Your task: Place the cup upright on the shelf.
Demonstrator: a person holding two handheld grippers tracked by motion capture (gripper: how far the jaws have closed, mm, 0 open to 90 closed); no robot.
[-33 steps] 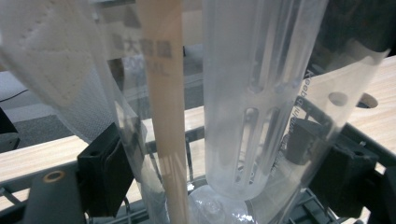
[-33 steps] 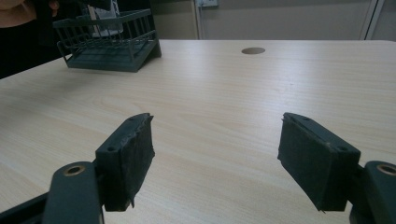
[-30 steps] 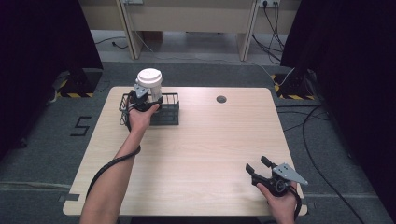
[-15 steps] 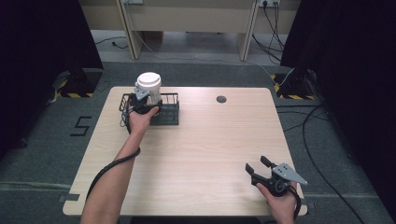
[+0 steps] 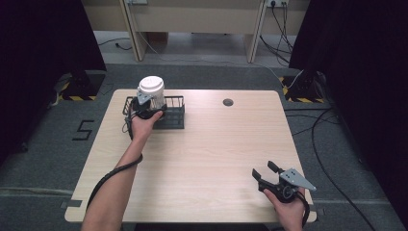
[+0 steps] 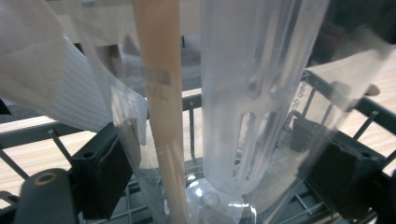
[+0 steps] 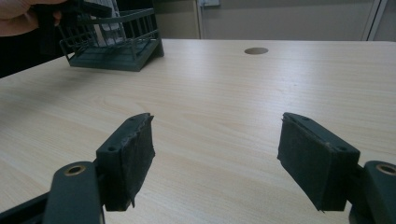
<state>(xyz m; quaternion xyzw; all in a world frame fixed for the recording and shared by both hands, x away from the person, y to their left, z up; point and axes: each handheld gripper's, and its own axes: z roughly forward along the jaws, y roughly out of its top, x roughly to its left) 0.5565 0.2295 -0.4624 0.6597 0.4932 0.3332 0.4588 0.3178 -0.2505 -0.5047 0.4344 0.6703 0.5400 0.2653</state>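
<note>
A white cylinder wrapped in clear plastic point(image 5: 150, 90) stands upright in the left end of a black wire basket point(image 5: 175, 111) at the table's far left. My left gripper point(image 5: 146, 105) holds it from the near side. In the left gripper view the jaws press the clear wrap point(image 6: 126, 112) from both sides, around a translucent slotted tube point(image 6: 252, 107) and a tan stick point(image 6: 161, 93); the basket's wires point(image 6: 28, 133) run behind. My right gripper point(image 5: 263, 169) rests open near the table's front right corner, with nothing between its pads point(image 7: 130, 158).
The light wooden table point(image 5: 211, 149) has a round cable hole point(image 5: 228, 102) at the back centre, also in the right gripper view point(image 7: 256, 50). The basket point(image 7: 116, 46) and a hand show far left there. Cables lie on the floor to the right.
The white cylinder and my left gripper have sunk slightly lower into the basket. The right gripper has not moved.
</note>
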